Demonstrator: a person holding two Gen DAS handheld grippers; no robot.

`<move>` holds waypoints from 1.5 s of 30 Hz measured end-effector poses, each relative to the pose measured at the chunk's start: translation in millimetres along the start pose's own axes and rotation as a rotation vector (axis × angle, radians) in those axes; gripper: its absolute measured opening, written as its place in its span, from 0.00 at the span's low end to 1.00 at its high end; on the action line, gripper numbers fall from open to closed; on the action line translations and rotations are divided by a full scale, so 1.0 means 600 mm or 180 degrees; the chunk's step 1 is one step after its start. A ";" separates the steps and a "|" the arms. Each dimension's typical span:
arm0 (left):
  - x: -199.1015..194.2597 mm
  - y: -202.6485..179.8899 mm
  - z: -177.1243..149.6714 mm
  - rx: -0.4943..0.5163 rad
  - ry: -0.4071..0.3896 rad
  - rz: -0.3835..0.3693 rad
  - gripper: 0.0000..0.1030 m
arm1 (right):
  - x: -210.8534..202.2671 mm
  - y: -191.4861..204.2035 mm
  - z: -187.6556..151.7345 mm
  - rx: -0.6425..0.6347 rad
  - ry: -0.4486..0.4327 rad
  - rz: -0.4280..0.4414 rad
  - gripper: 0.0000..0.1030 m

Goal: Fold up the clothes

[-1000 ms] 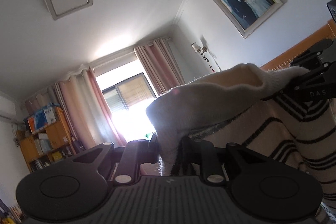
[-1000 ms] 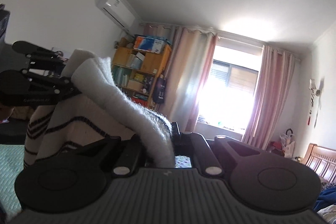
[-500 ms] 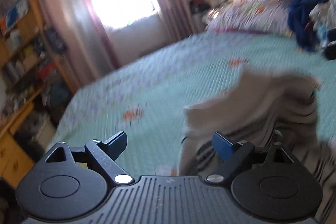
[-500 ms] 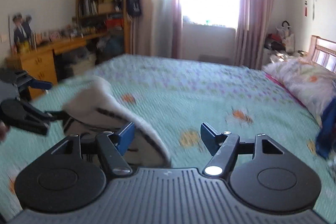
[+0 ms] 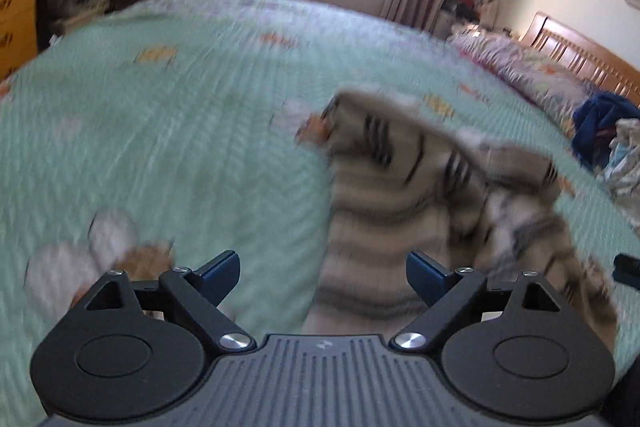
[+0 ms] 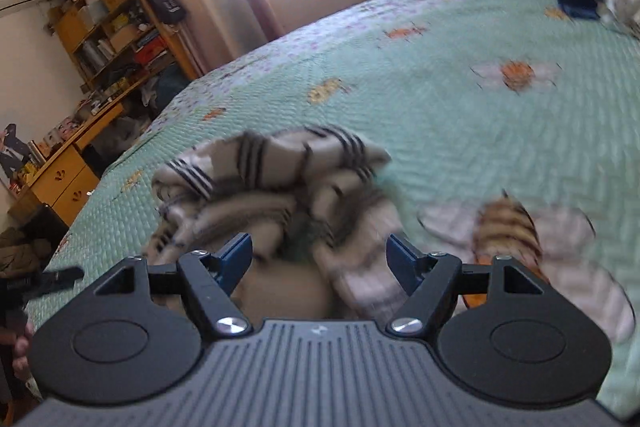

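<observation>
The striped sweater (image 6: 276, 187) lay in a rumpled heap on the green bedspread (image 5: 168, 131), unfolded. Left gripper (image 5: 322, 277) and right gripper (image 6: 318, 259) hung just short of the sweater, jaws wide and empty. Judged step: spreading it flat; this calls for gripping two edges

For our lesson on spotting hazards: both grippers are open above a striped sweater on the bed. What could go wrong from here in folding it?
1. The striped sweater lies bunched, so the right gripper may pinch several layers at once.
2. The left gripper hangs beside its edge, half over the green bedspread; it could catch that too.
</observation>
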State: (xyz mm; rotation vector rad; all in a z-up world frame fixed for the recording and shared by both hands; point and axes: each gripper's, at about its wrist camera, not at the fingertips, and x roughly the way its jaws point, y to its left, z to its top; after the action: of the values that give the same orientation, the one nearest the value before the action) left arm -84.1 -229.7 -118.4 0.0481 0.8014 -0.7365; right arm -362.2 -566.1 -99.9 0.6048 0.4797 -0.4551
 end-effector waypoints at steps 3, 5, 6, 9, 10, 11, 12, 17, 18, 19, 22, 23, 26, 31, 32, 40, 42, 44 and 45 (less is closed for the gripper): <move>-0.009 0.027 -0.043 -0.0182 0.0136 0.0146 0.89 | 0.006 -0.023 -0.015 0.0100 0.0152 -0.0105 0.73; -0.019 0.042 -0.066 -0.0290 0.0146 0.0151 0.89 | 0.005 -0.035 -0.025 0.0186 0.0191 -0.0133 0.73; -0.025 0.045 -0.070 -0.0311 0.0114 0.0123 0.89 | 0.003 -0.038 -0.030 0.0215 0.0187 -0.0138 0.73; -0.032 0.044 -0.059 -0.0275 -0.0001 0.0044 0.89 | -0.001 -0.018 -0.031 0.0007 0.0021 0.0008 0.73; -0.032 0.042 -0.052 -0.0234 -0.0048 0.0019 0.89 | -0.001 0.000 -0.024 -0.0176 -0.0052 0.0057 0.73; -0.030 0.039 -0.042 -0.0190 -0.0090 -0.0007 0.89 | 0.004 0.021 -0.015 -0.0409 -0.0107 0.0104 0.73; -0.029 0.036 -0.033 -0.0146 -0.0132 -0.0032 0.89 | 0.014 0.044 -0.005 -0.0674 -0.0130 0.0156 0.74; -0.004 0.006 0.035 0.0229 -0.0248 -0.0223 0.89 | 0.100 0.132 0.061 -0.1545 -0.0099 0.0395 0.75; 0.001 0.000 0.056 0.0316 -0.0297 -0.0274 0.90 | 0.122 0.142 0.076 -0.1610 -0.0069 0.0427 0.75; 0.011 -0.005 0.079 0.0364 -0.0339 -0.0341 0.91 | 0.146 0.148 0.092 -0.1645 -0.0015 0.0446 0.76; 0.065 -0.017 0.162 0.0491 -0.0322 -0.0588 0.97 | 0.226 0.143 0.132 -0.1526 0.0255 0.0420 0.76; 0.087 -0.022 0.189 0.0544 -0.0296 -0.0652 0.97 | 0.252 0.135 0.143 -0.1394 0.0399 0.0445 0.76; 0.184 -0.037 0.252 0.0707 -0.0035 -0.0701 0.97 | 0.306 0.112 0.156 -0.1095 0.0830 0.0801 0.13; 0.315 -0.054 0.291 0.0714 0.0398 -0.0762 0.83 | 0.343 0.109 0.163 -0.1308 0.1087 0.0642 0.10; 0.333 -0.057 0.296 0.0703 0.0429 -0.0777 0.68 | 0.340 0.109 0.174 -0.1337 0.1039 0.0639 0.09; 0.384 -0.126 0.443 0.0917 -0.0298 -0.0413 0.19 | 0.377 0.147 0.394 -0.1757 0.0044 -0.0032 0.09; 0.371 -0.152 0.513 0.0939 -0.0716 -0.0076 0.64 | 0.400 0.152 0.462 -0.1652 -0.0314 -0.0162 0.19; 0.375 -0.162 0.545 0.0903 -0.0781 0.0319 0.94 | 0.413 0.137 0.485 -0.1458 -0.0522 -0.0295 0.74; 0.377 -0.163 0.541 0.0972 -0.0702 0.0446 0.86 | 0.409 0.121 0.471 -0.1310 -0.0514 -0.0307 0.80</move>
State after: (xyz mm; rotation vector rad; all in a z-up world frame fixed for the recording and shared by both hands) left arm 167.2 -534.1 -17.0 0.2904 0.4657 -0.7117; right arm -46.7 -754.9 0.7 0.1474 0.4331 -0.4758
